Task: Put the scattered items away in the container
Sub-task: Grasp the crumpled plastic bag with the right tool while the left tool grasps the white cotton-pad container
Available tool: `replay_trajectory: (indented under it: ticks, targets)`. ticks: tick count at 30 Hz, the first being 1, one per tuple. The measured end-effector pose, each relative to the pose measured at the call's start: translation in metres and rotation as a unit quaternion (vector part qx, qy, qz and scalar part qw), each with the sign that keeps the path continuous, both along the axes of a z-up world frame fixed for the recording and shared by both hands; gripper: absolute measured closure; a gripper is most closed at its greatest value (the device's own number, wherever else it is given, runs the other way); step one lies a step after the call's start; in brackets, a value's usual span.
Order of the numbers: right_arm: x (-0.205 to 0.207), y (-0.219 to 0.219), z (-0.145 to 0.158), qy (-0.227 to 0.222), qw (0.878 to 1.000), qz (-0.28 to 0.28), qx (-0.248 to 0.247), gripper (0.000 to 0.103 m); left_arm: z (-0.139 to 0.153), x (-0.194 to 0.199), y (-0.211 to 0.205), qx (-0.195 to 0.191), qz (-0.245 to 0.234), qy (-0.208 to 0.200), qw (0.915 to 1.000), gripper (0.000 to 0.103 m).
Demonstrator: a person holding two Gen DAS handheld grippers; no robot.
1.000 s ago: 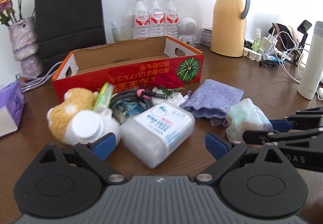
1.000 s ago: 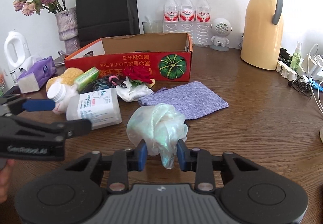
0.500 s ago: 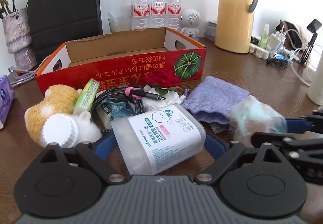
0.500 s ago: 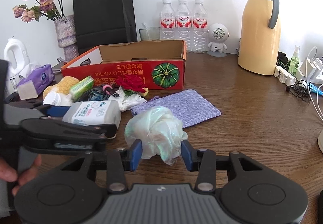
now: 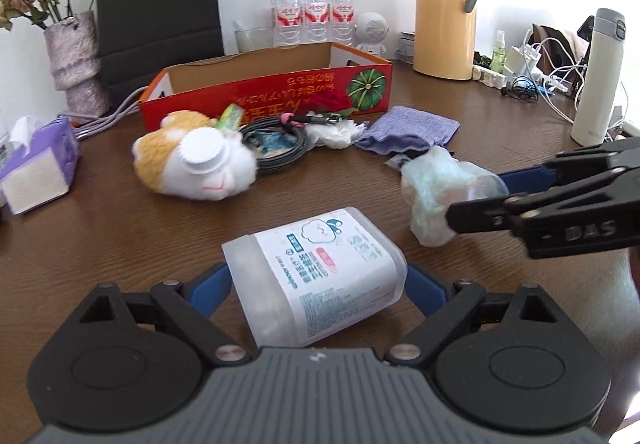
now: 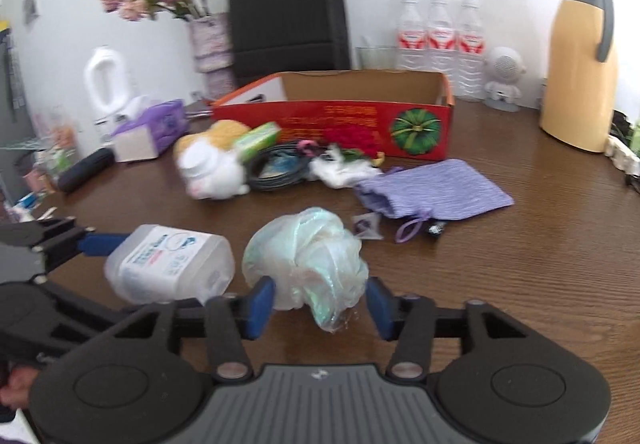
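- Left gripper [image 5: 316, 286], bottom centre of its own view: blue fingers [image 5: 210, 290] clamp the translucent wipes tub [image 5: 314, 278] by both sides, with its white cap [image 5: 204, 154] resting on the plush toy [image 5: 192, 160] at centre left.
- Right gripper [image 6: 318, 302], low centre of its view: jaws are opening, the crumpled plastic bag [image 6: 308, 260] sits between the fingers [image 6: 260, 300], which are released.
- Red cardboard box [image 6: 340, 116] stands upper centre on the table [image 6: 520, 264], open top.
- Purple pouch [image 6: 436, 194] lies right of centre, before the box.

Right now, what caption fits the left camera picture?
Left gripper clamps a plastic jar before the red box.
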State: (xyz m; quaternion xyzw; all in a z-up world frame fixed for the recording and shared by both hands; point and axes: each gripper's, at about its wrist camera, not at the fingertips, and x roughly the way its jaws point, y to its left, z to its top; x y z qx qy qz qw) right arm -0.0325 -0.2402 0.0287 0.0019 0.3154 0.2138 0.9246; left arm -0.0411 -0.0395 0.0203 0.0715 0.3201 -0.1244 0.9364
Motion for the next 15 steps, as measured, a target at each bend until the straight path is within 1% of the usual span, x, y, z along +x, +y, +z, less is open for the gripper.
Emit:
replay_trajectory:
  ticks: [2, 4, 5, 7, 9, 11, 12, 15]
  targets:
    - [-0.001, -0.003, 0.006, -0.007, 1.0, -0.009, 0.009, 0.045, 0.003, 0.001, 0.003, -0.008, 0.023, 0.004, 0.9997, 0.003]
    - [0.005, -0.003, 0.01, -0.012, 1.0, -0.019, 0.01, 0.044, 0.003, 0.007, 0.001, -0.022, 0.047, 0.017, 0.9985, 0.002]
    - [0.009, -0.001, 0.012, -0.012, 1.0, -0.02, 0.011, 0.044, 0.002, 0.009, -0.002, -0.024, 0.05, 0.023, 0.9982, 0.002]
    - [0.011, 0.006, 0.014, -0.014, 1.0, -0.016, 0.007, 0.044, 0.002, 0.005, -0.005, -0.009, 0.05, 0.015, 0.9986, 0.002]
    - [0.007, 0.015, 0.017, -0.017, 1.0, -0.002, 0.002, 0.044, 0.003, 0.001, 0.0, 0.002, 0.061, 0.01, 0.9981, 0.002]
    - [-0.003, 0.022, 0.022, -0.026, 1.0, 0.016, -0.002, 0.042, 0.003, -0.003, 0.013, -0.003, 0.079, 0.014, 0.9968, 0.002]
    - [-0.006, 0.024, 0.024, -0.032, 0.999, 0.016, -0.003, 0.038, 0.004, -0.005, 0.019, -0.006, 0.087, 0.015, 0.9961, 0.002]
    - [-0.004, 0.025, 0.025, -0.038, 0.999, -0.002, -0.006, 0.036, 0.006, -0.007, 0.026, -0.01, 0.091, 0.013, 0.9957, 0.002]
